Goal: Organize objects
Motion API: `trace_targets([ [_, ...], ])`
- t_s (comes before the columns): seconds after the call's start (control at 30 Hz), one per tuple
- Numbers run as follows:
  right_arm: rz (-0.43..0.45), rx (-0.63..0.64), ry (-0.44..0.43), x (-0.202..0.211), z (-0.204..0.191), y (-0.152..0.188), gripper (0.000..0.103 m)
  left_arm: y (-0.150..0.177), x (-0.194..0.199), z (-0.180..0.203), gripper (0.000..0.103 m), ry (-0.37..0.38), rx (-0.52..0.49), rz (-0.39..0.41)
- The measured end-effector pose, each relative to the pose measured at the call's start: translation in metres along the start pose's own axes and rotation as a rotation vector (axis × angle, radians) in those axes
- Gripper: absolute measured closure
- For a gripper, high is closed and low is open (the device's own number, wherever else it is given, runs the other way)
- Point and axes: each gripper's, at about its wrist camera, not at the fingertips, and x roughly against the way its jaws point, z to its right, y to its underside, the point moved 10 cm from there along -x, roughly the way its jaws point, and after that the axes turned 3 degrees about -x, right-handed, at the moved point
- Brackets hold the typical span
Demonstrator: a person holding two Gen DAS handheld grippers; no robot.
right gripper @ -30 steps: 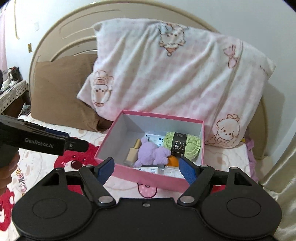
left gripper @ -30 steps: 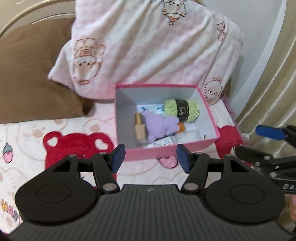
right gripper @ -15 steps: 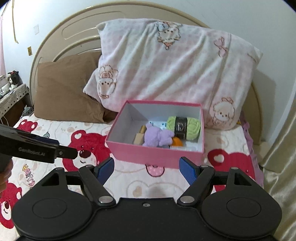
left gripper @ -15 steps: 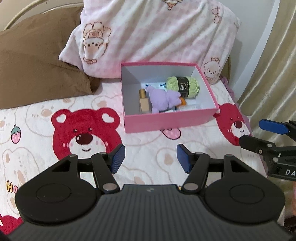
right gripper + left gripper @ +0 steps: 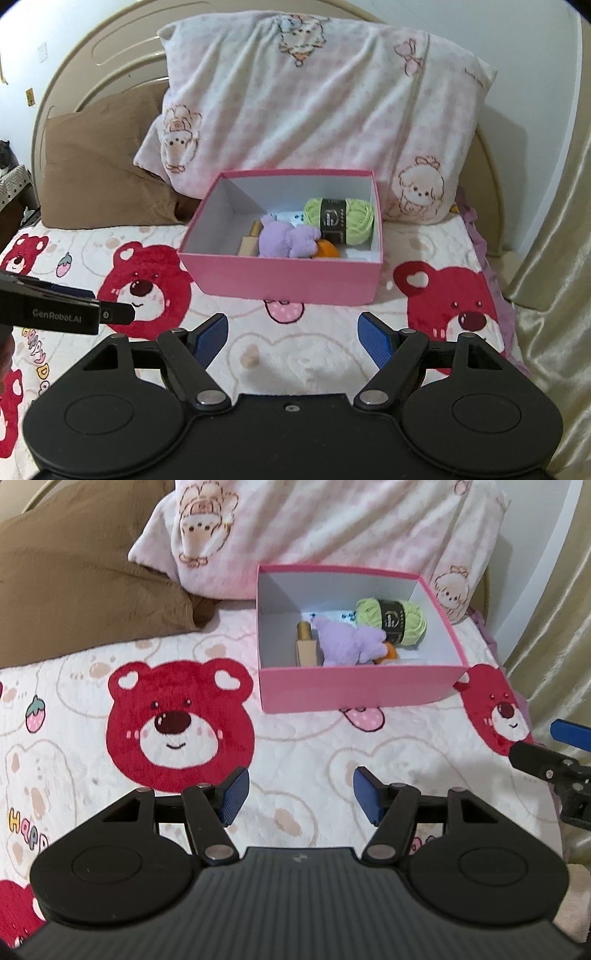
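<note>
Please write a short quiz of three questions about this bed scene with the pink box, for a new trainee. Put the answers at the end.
1. True or false: the green yarn ball lies inside the pink box.
2. What does the left gripper hold? A) the purple plush toy B) nothing C) a pillow
3. Fill in: the pink box stands on a blanket printed with red ____.

Key
1. True.
2. B. Its fingers stand apart over the blanket with nothing between them; the right gripper is open and empty as well.
3. Bears.
</note>
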Motion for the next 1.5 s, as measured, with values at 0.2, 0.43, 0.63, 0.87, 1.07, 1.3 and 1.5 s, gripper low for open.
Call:
trace_targets([
  [0.2, -0.010, -0.001, 0.024, -0.009, 0.004, 0.007, 0.022, 0.011, -0.011, 0.004, 0.041, -0.003, 0.016, -0.027],
  [0.43, -0.012, -0.005, 0.043, -0.009, 0.004, 0.014, 0.015, 0.019, -0.009, 0.007, 0.035, -0.014, 0.012, -0.022],
  [0.63, -0.027, -0.017, 0.082, -0.009, 0.008, 0.020, 0.006, 0.022, -0.008, 0.009, 0.018, -0.026, 0.006, -0.008],
  [0.87, -0.040, -0.020, 0.112, -0.008, 0.009, 0.026, 0.006, 0.028, -0.007, 0.013, 0.001, -0.046, -0.021, 0.001],
  [1.07, -0.053, -0.019, 0.116, -0.007, 0.003, 0.030, 0.006, 0.036, -0.008, 0.014, 0.001, -0.068, -0.009, -0.013],
  [1.3, -0.077, -0.038, 0.126, -0.012, 0.004, 0.036, 0.006, 0.040, -0.019, 0.001, 0.001, -0.113, 0.034, -0.064],
  [1.5, -0.079, -0.042, 0.133, -0.010, 0.005, 0.038, 0.006, 0.041, -0.019, -0.002, 0.001, -0.130, 0.017, -0.060],
])
